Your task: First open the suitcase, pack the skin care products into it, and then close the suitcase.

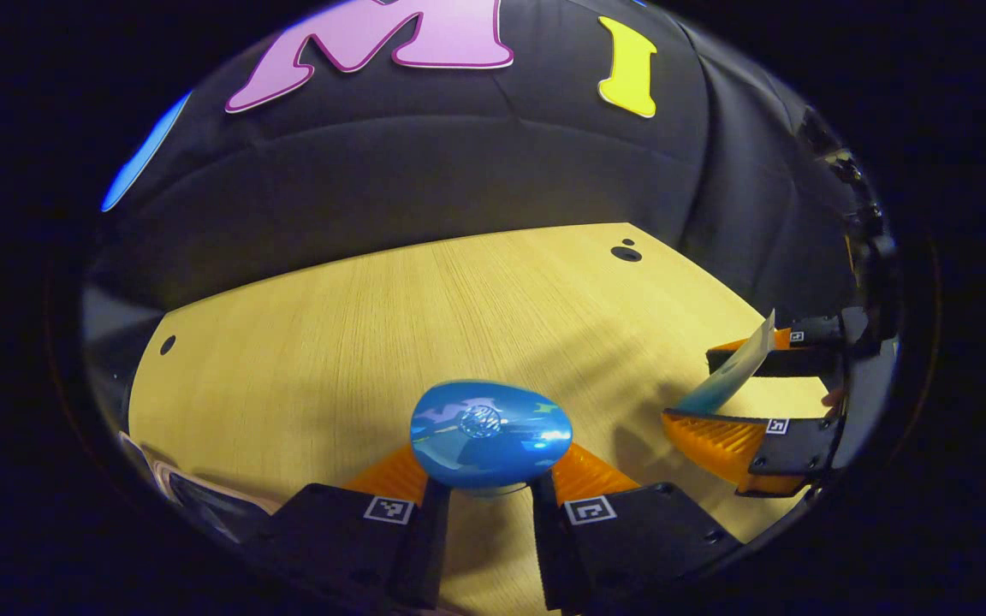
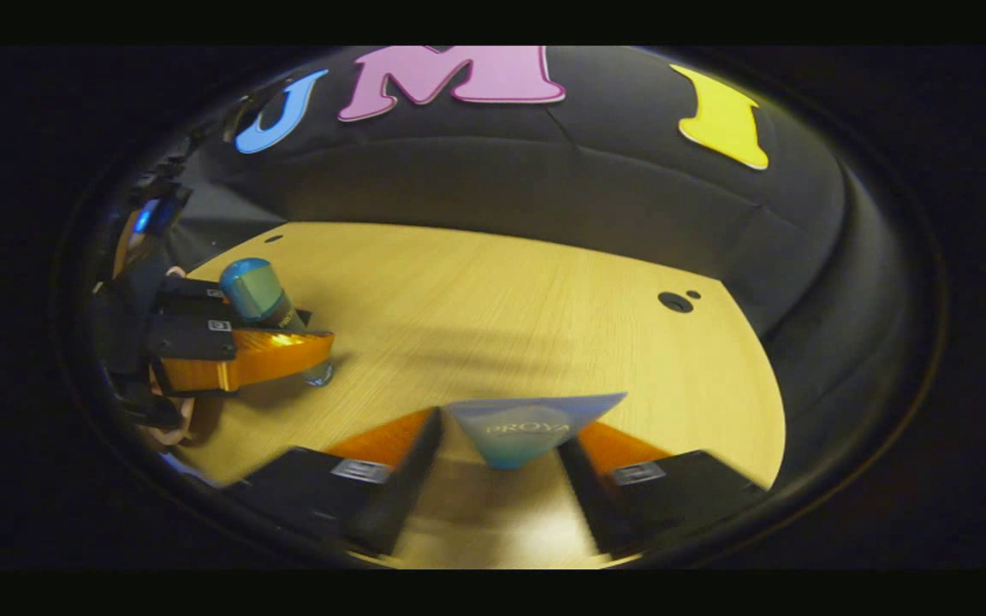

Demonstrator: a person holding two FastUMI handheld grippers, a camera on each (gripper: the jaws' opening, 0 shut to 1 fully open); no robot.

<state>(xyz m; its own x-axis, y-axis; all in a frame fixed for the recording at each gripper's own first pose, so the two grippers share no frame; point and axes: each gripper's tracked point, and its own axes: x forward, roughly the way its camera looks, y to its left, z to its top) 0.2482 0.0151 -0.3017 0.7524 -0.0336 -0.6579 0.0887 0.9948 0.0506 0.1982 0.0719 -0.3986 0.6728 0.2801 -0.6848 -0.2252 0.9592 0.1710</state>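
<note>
left tool (image 1: 489, 488): black housings | square coded tags | right tool (image 2: 506, 462): same

I see a glossy blue-capped bottle (image 1: 490, 434) clamped between my left tool's (image 1: 490, 479) fingers, cap towards the camera; from the right gripper view it (image 2: 264, 301) stands roughly upright, dark-bodied, its clear base just above the pale wooden worktop (image 2: 501, 308). My right tool (image 2: 520, 445) pinches a flat teal-and-white tube (image 2: 527, 425), crimped end pointing up, held above the worktop.
</note>
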